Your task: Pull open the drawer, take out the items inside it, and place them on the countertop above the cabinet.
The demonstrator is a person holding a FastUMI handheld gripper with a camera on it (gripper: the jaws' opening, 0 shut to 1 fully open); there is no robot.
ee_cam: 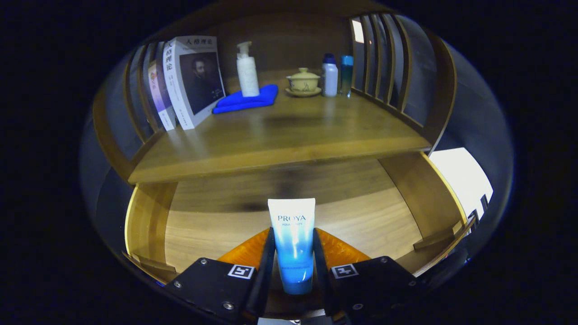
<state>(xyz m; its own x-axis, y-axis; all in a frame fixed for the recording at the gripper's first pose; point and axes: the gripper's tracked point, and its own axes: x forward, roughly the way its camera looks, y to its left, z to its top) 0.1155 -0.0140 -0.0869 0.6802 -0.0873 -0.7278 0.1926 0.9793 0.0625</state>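
A white-and-blue cosmetic tube (292, 243) stands upright between my two fingers, and both fingers press on its sides. My gripper (292, 253) is shut on it, held over the open wooden drawer (149, 225), whose pale bottom shows beneath and beyond the tube. Above the drawer runs the wooden countertop (280, 140), a little beyond and higher than the tube.
On the countertop stand leaning books (192, 79) at the left, a white pump bottle (247, 72) on a folded blue cloth (246, 100), a lidded tea bowl (303, 81) and two small bottles (336, 74). Slatted wooden sides (384, 58) bound the shelf.
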